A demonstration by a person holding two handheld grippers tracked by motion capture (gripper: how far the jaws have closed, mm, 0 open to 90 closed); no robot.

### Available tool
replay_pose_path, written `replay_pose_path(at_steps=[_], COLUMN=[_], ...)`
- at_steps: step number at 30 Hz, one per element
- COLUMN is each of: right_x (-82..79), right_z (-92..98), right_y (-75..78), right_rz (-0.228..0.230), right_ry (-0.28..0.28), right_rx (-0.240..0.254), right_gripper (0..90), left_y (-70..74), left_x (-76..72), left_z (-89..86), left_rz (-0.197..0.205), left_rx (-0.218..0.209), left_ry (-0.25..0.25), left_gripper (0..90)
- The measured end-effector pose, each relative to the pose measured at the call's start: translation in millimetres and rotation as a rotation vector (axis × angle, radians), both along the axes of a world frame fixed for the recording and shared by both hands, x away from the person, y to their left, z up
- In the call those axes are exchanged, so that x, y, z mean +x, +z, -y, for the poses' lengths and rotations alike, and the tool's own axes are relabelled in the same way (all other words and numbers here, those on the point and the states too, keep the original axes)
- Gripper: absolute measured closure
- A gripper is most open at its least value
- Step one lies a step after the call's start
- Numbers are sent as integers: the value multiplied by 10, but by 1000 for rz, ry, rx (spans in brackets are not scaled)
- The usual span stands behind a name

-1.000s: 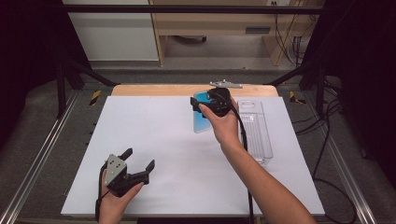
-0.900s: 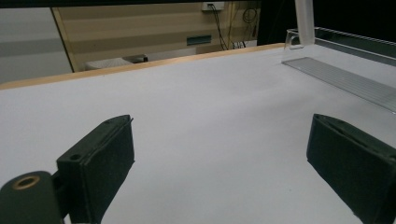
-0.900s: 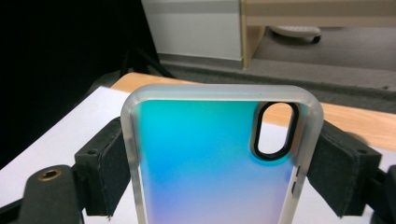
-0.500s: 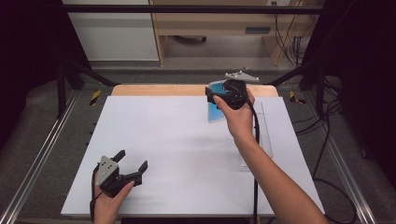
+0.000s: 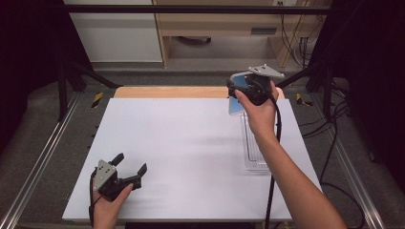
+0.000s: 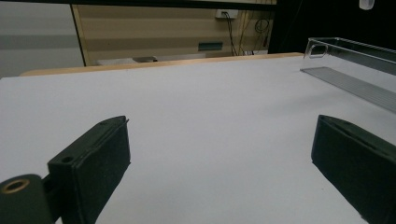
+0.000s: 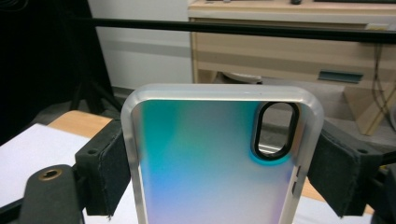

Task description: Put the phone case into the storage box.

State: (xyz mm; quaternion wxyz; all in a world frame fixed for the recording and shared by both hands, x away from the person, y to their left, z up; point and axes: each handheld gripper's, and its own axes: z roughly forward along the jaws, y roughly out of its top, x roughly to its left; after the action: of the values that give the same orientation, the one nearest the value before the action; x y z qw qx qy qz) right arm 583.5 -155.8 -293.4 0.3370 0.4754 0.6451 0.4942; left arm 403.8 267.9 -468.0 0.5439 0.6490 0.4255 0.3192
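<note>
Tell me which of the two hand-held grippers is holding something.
The right hand-held gripper, raised over the table's far edge: its pads clamp the iridescent phone case. The left hand-held gripper sits open and empty near the front.

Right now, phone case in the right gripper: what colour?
Iridescent teal-to-blue-to-lilac phone case, frosted clear rim; clearest in the right gripper view.

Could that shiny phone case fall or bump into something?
It might. The right gripper squeezes the phone case only by its two smooth side edges, up in the air above the table, so it could slip out and drop. The clear tray lies right below the arm, so lowering the case carelessly could knock it. The left gripper sits open, too far off to catch anything.
</note>
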Motion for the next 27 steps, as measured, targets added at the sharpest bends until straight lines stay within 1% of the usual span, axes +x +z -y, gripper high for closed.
replay_pose_path(at_steps=[3,6,13,15,19,25,27], right_x=[36,68,143,155,166,165,172], right_z=[71,118,218,242,302,382,412], right_y=[-10,-36,-111,-127,-169,-215,-229], right_rz=[10,12,16,19,18,11,14], right_ry=[-20,-33,-69,-77,-98,-118,-126], right_rx=[-4,-1,0,3,0,12,4], right_gripper=[175,175,175,175,175,175,175], left_y=[-1,-6,-4,-1,1,-2,-3], left_x=[0,-3,-6,-9,-11,-8,-8], left_z=[0,4,-10,-17,-16,-12,-14], left_rz=[2,2,7,10,15,16,17], left_rx=[-1,3,-2,0,-6,2,1], left_ry=[-1,-7,-1,3,-4,-5,-4], left_gripper=[42,41,41,41,41,41,41])
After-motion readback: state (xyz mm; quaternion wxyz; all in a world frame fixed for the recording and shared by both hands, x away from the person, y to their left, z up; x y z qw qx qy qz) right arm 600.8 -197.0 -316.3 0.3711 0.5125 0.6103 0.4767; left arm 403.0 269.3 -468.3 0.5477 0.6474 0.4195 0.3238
